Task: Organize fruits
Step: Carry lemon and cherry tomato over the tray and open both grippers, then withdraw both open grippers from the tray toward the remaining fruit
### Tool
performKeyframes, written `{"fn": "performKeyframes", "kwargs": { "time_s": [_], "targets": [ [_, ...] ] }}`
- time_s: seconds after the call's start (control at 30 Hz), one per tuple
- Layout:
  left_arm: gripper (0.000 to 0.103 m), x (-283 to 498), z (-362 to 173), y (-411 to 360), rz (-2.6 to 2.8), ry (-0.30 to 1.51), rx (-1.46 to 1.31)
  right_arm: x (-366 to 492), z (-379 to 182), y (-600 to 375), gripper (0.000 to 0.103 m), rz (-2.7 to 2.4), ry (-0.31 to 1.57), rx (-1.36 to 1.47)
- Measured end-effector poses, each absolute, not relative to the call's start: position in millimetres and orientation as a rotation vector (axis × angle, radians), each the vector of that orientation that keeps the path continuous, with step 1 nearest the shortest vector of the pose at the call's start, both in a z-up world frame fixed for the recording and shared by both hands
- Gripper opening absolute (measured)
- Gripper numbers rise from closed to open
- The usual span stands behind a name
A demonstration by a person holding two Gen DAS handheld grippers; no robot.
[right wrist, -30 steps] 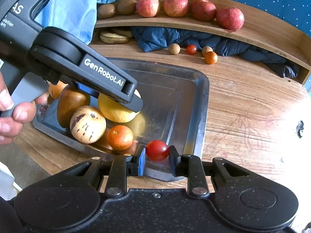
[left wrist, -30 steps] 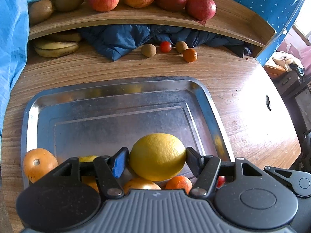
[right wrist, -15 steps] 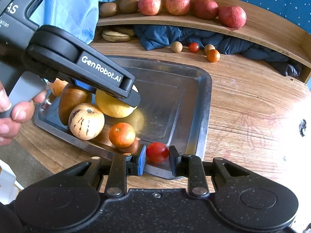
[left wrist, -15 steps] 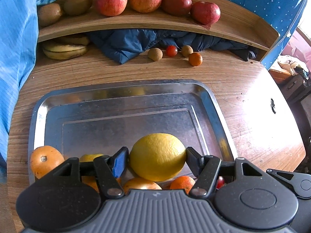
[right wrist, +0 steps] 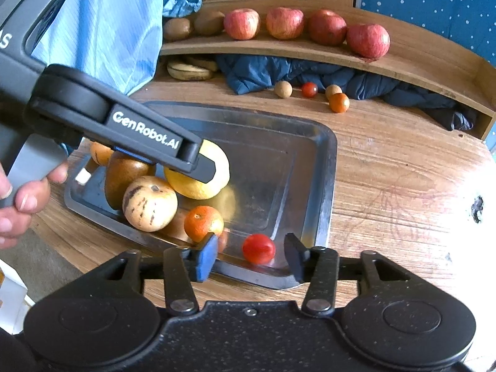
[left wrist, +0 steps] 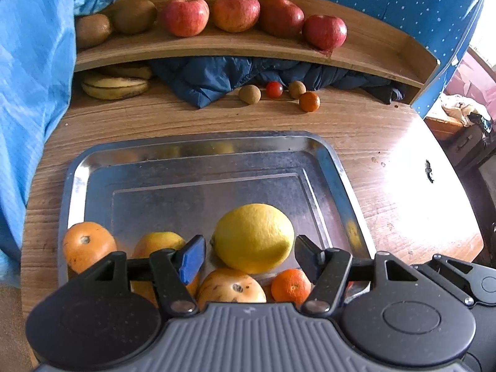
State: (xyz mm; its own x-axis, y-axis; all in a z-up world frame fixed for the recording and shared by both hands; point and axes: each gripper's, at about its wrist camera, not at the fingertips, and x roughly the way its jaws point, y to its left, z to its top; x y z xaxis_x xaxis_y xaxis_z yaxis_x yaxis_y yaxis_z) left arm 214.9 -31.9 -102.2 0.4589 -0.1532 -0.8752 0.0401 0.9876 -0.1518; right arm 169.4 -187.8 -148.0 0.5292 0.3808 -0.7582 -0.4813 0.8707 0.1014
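A big yellow lemon (left wrist: 254,237) lies in the steel tray (left wrist: 198,152), just past the tips of my left gripper (left wrist: 249,254). That gripper is open, with a thin gap showing at its blue pad. In the right wrist view a left finger (right wrist: 198,164) crosses over the lemon (right wrist: 201,186). A cherry tomato (right wrist: 259,248) rests in the tray's near corner (right wrist: 328,186). My right gripper (right wrist: 249,257) stands open around it, fingers well apart from it. An orange (left wrist: 88,245), a mandarin (right wrist: 203,221) and a speckled pale fruit (right wrist: 150,203) share the tray's near end.
Several red apples (left wrist: 235,12) and kiwis (left wrist: 133,15) line the curved shelf. Under it lie bananas (left wrist: 114,86), a blue jacket (left wrist: 217,74) and a row of small fruits (left wrist: 276,90). A hand (right wrist: 18,198) grips the left tool. Blue cloth hangs left.
My right gripper has opened and let the cherry tomato down into the tray. The lemon now sits farther out from the left fingertips, and both grippers have drawn back a little.
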Motion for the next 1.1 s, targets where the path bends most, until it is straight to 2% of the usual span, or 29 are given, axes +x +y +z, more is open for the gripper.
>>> {"fn": "performKeyframes", "kwargs": {
  "time_s": [0.07, 0.13, 0.33, 0.53, 1.1],
  "targets": [
    [0.072, 211, -98, -31, -0.113, 1.076, -0.114, 168, -147, -189, 0.065, 0.516, 0.872, -0.121],
    [0.075, 205, -92, -29, -0.11, 1.061, -0.113, 166, -145, -190, 0.077, 0.52, 0.872, -0.11],
    [0.088, 183, -75, -17, -0.092, 1.018, -0.106, 160, -141, -192, 0.092, 0.541, 0.862, -0.092],
    [0.102, 162, -64, -4, -0.061, 1.01, -0.08, 156, -138, -192, 0.101, 0.559, 0.859, -0.082],
    [0.103, 125, -79, 17, 0.052, 1.215, 0.106, 153, -142, -195, 0.102, 0.541, 0.94, -0.088]
  ]
}}
